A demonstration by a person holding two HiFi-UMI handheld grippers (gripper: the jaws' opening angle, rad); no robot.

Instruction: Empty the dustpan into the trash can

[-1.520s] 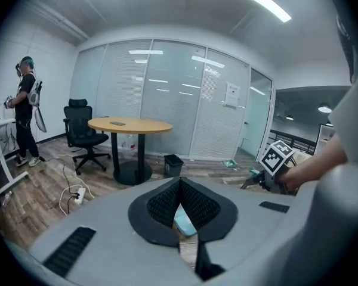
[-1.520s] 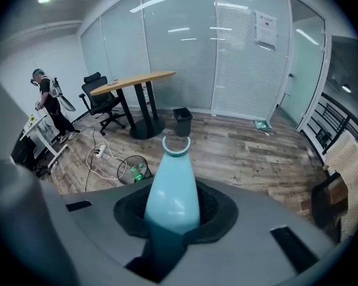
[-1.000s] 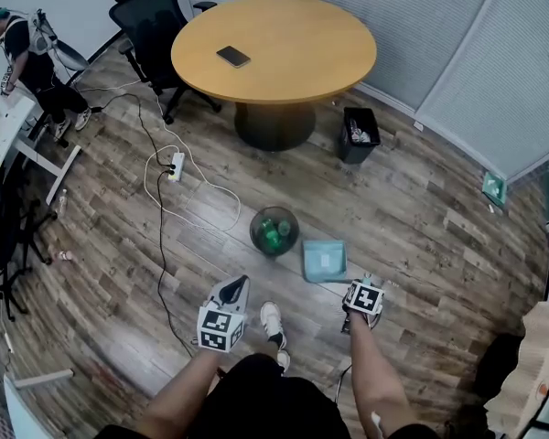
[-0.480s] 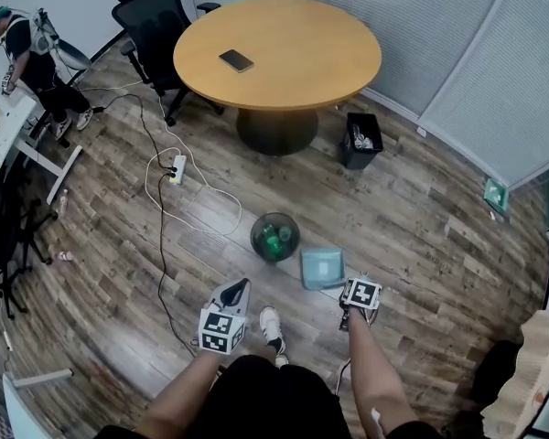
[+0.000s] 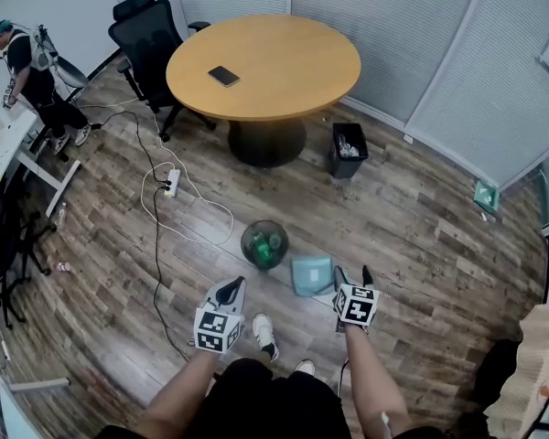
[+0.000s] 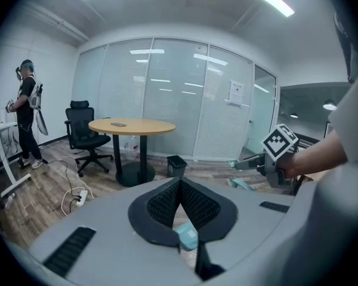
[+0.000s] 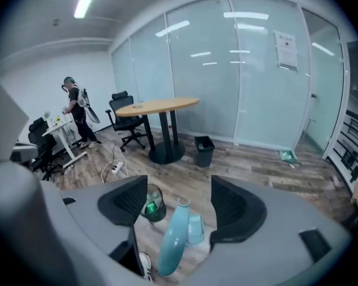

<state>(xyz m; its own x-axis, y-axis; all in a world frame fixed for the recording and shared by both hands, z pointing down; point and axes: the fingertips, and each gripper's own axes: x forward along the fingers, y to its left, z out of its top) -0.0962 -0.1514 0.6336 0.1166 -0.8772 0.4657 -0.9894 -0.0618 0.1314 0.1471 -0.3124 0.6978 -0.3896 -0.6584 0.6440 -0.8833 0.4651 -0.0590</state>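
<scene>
- Just in front of the right claw [image 5: 353,277], the light blue plastic dustpan [image 5: 311,275] lies flat on the brown wood floor [image 5: 421,218]. I think it is there so it can rest by itself.
- Its long handle [image 7: 172,243] pokes up toward this claw, so it is easy to grab or let go.
- Past the dustpan, a bit to the claw's left, stands the round dark see-through trash can [image 5: 263,243]. It is close beside the pan, and green things [image 5: 262,245] sit inside.
- The right claw's jaws are opening and are very wide. The handle is between them, but the pads do not press it, so the claw holds nothing.
- The left claw [image 5: 231,289] is pinched closed and empty. It hangs off to the side, likely to stay out of the way.
</scene>
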